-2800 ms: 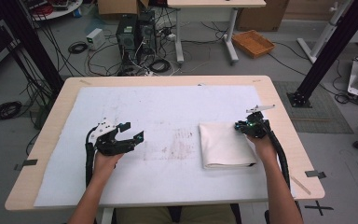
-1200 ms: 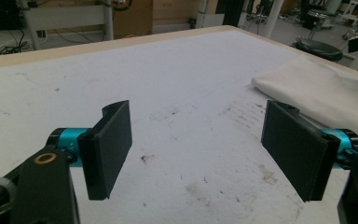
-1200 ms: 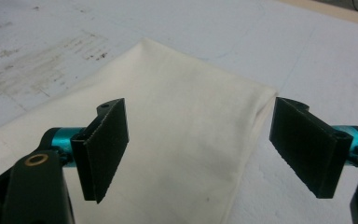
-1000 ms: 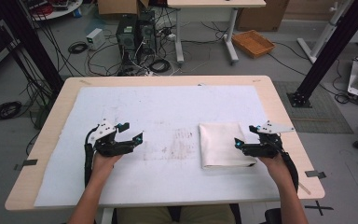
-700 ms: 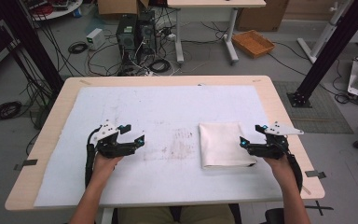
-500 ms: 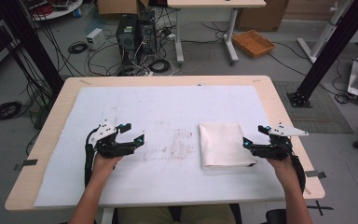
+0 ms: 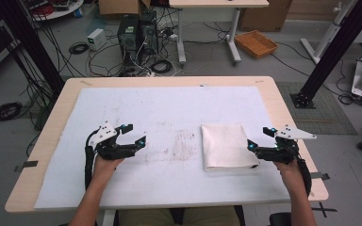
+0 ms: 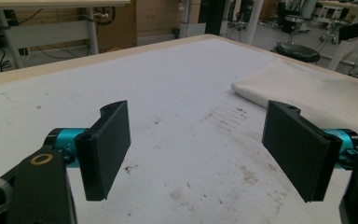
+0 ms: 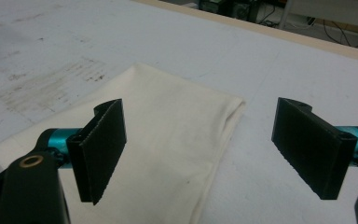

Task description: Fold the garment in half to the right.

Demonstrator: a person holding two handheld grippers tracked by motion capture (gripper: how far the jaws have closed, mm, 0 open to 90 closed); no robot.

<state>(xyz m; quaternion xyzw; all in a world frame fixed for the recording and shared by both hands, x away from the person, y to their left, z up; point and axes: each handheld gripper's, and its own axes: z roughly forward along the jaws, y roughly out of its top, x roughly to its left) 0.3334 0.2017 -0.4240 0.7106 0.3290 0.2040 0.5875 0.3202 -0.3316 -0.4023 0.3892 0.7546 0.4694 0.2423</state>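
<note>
From the high view I look down on a wooden table (image 7: pixel 283 101) covered almost edge to edge by a white sheet (image 7: pixel 165 113), smudged with grey marks near its middle; my forearms are cut off at the bottom edge. A folded cream cloth (image 7: pixel 226 146) lies flat on the sheet, right of centre, with bare sheet open all around it except at its right edge. My right gripper (image 7: pixel 257 141) sits just beside that right edge, jaws spread apart with nothing between them; in the right gripper view the cloth (image 9: pixel 168 140) lies under and ahead of the left jaw, its folded corner pointing away, its near end cut off below the frame. My left gripper (image 7: pixel 134 134) rests well apart from the cloth on the left half, jaws wide and empty; in the left gripper view the cloth (image 8: pixel 307 88) shows far off, its far side hard to make out.
</note>
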